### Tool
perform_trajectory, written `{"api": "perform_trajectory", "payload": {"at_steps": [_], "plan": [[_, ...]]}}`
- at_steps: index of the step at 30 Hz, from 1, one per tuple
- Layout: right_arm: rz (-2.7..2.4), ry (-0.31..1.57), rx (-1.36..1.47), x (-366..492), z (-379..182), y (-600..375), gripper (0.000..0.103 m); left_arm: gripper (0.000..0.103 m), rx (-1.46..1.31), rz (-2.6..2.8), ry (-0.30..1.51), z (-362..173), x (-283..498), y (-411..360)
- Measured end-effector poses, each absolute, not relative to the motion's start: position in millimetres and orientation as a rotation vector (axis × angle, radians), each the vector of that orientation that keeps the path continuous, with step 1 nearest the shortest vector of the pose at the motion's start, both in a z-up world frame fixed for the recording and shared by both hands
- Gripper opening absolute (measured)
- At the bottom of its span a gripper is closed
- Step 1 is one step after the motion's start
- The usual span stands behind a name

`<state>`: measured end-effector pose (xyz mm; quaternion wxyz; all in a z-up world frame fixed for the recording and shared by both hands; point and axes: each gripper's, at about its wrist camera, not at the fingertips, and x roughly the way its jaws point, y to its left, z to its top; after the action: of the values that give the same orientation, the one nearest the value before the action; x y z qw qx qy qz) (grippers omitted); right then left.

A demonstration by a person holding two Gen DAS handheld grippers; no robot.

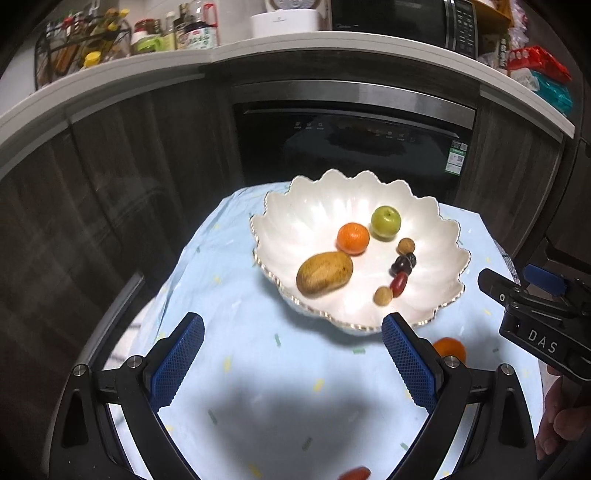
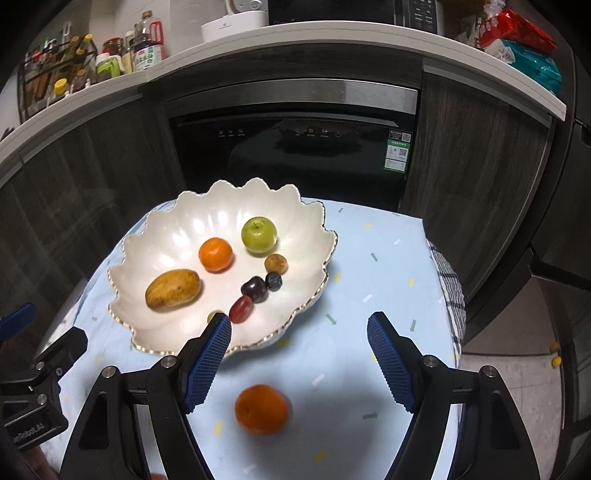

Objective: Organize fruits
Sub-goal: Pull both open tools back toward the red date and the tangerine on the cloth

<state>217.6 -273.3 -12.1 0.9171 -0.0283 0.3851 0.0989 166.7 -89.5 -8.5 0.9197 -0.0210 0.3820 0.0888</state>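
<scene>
A white scalloped bowl (image 1: 280,218) (image 2: 166,236) stands on a small table with a light blue cloth (image 1: 258,362) (image 2: 369,266). In it lie a brown mango (image 1: 324,273) (image 2: 173,288), an orange (image 1: 352,238) (image 2: 215,254), a green apple (image 1: 385,222) (image 2: 259,235), dark grapes (image 1: 402,265) (image 2: 255,288) and other small fruits. A second orange (image 2: 261,408) (image 1: 448,349) lies loose on the cloth, below and between my right gripper's (image 2: 299,325) open fingers. My left gripper (image 1: 291,325) is open and holds nothing. A small red fruit (image 1: 354,473) sits at the cloth's near edge.
A dark dishwasher front (image 1: 351,147) (image 2: 295,155) and wood cabinets stand behind the table. The counter above carries bottles (image 1: 192,29) (image 2: 147,40), a microwave (image 1: 399,18) and snack bags (image 2: 517,40). A checked towel (image 2: 452,295) hangs at the table's right edge.
</scene>
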Motion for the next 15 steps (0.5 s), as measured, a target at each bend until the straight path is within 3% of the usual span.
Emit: {"api": "perform_trajectory", "payload": {"at_steps": [15], "plan": [[0.333, 0.796, -0.148, 195, -24, -277, 0.077, 0.102, -0.179, 0.278, 0.867, -31, 123, -107]]}}
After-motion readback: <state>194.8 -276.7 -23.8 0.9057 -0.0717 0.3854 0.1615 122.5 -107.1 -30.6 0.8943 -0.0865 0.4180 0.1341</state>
